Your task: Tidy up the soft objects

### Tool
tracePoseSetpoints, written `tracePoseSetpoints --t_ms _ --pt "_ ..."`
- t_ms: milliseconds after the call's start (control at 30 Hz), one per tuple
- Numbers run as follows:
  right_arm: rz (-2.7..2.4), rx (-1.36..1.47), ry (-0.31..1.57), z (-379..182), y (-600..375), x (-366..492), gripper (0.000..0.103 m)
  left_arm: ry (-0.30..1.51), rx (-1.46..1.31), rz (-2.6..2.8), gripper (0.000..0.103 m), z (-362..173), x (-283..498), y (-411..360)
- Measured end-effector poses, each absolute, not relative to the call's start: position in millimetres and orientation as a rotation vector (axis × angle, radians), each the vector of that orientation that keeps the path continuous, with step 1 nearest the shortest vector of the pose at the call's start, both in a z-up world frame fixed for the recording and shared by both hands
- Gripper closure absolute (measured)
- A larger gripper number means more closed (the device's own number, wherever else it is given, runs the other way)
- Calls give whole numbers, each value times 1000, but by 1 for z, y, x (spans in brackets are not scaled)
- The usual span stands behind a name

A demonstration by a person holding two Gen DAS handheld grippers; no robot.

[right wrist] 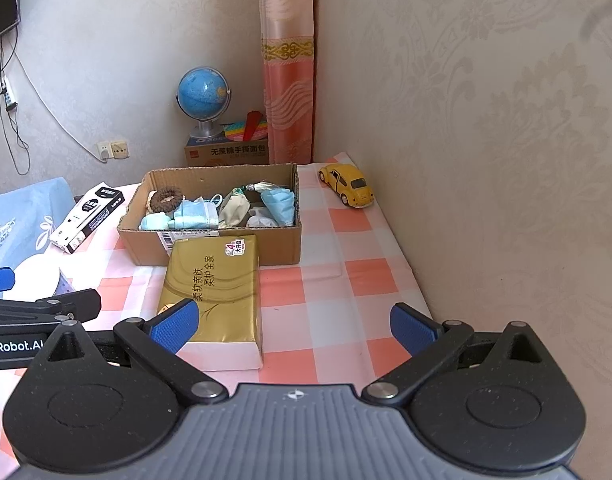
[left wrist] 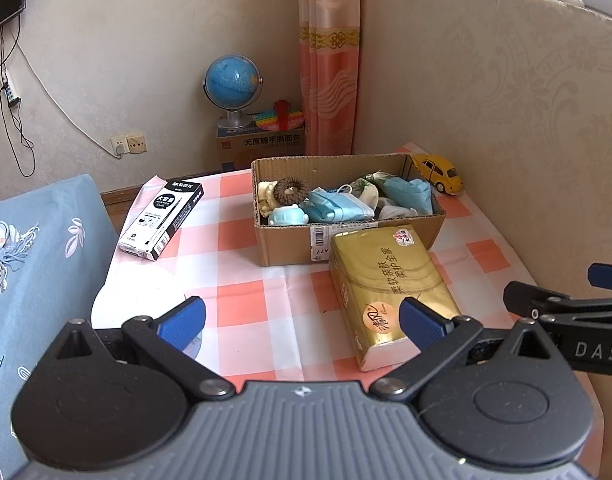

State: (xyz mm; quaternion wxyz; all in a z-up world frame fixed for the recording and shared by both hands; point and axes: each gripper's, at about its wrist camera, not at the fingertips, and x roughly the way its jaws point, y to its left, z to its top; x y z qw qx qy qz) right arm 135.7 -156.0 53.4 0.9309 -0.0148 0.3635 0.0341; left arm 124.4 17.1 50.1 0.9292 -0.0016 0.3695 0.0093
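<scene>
Left wrist view: soft items fill the cardboard box (left wrist: 290, 246); only the tissue pack (left wrist: 389, 292) remains outside (seemingly). Both the left gripper (left wrist: 302, 322) and right gripper (right wrist: 294, 326) gape wide, empty.

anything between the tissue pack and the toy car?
Nothing. Between the tissue pack and the toy car there is only bare checkered cloth, clearest in the right wrist view. The cardboard box sits off to the left of that line.

A yellow toy car (right wrist: 347, 184) sits by the wall; a pen box (left wrist: 162, 218) lies at the table's edge; a globe (left wrist: 232, 86) stands on a carton (left wrist: 262, 146) behind
</scene>
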Motion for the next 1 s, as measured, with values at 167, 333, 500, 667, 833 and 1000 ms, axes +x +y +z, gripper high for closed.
tracePoseSetpoints --t_ms 167,333,500,667,833,1000 --pt "70 -30 743 53 -156 135 0 757 -4 20 1 50 124 17" --pt "70 -31 743 53 -156 135 0 757 -4 19 1 50 124 17" --pt "73 -30 743 54 -157 135 0 757 -3 20 1 51 124 16" --pt "77 -27 738 56 -158 133 0 755 -1 24 1 51 123 16" --pt "82 -29 737 55 -159 129 0 748 0 33 1 52 119 14" --pt "82 -31 730 56 -161 124 0 739 6 37 1 54 114 10"
